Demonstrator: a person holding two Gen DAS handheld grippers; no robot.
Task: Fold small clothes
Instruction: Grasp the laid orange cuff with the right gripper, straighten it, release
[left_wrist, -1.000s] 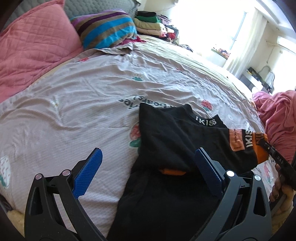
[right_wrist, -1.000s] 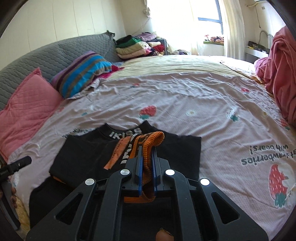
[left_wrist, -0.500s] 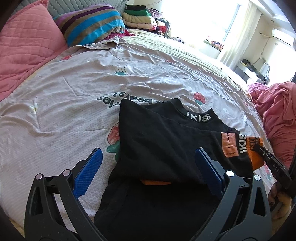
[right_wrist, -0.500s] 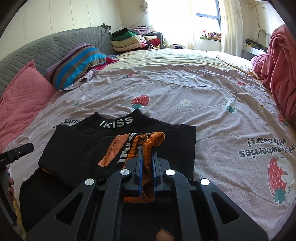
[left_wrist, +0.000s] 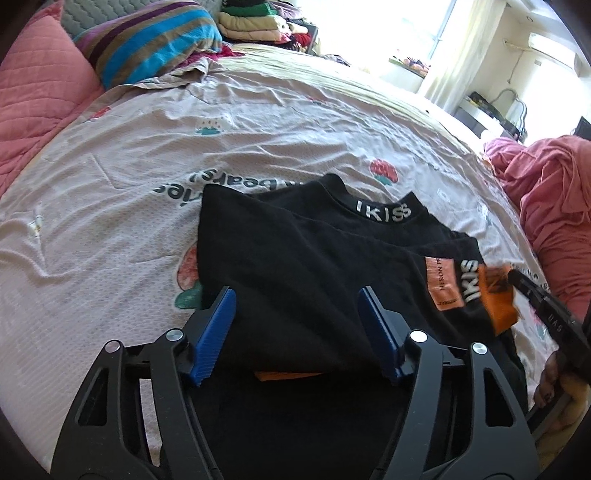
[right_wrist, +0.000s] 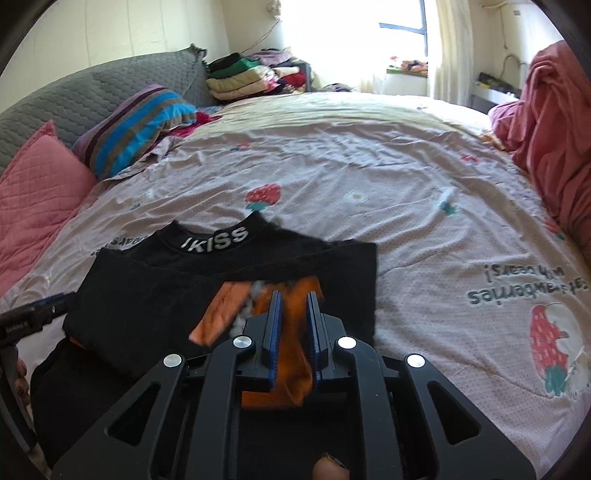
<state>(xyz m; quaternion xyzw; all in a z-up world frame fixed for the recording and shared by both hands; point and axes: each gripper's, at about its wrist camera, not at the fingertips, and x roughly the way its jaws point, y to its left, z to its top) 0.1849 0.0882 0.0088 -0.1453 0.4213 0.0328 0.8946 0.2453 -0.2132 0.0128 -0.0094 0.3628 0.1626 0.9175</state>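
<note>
On the left we hold the left hand-held gripper (left_wrist: 295, 328) low over the near part of the black top (left_wrist: 303, 266), which lies on the bed (left_wrist: 110, 192) with its lettered collar pointing away from us. Its blue pads have just been closing, yet a wide gap remains; they straddle the folded left sleeve without pinching it, as far as we can see. That sleeve already lies across the chest, and an orange cuff (left_wrist: 284, 376) peeks out from under its near edge, so we judge the left side done.

Further right, the right sleeve is brought in over the body too, its orange cuff (right_wrist: 291, 332) sitting between the pads of the right hand-held gripper (right_wrist: 293, 332). Those pads have just begun to part; they stand close together around the cuff, and we cannot tell whether they press it or have let go.

What we judge is left: freeing that cuff, smoothing both sleeves, then folding the lower half up toward the collar. The hem lies under the hand-held grippers, out of sight
</note>
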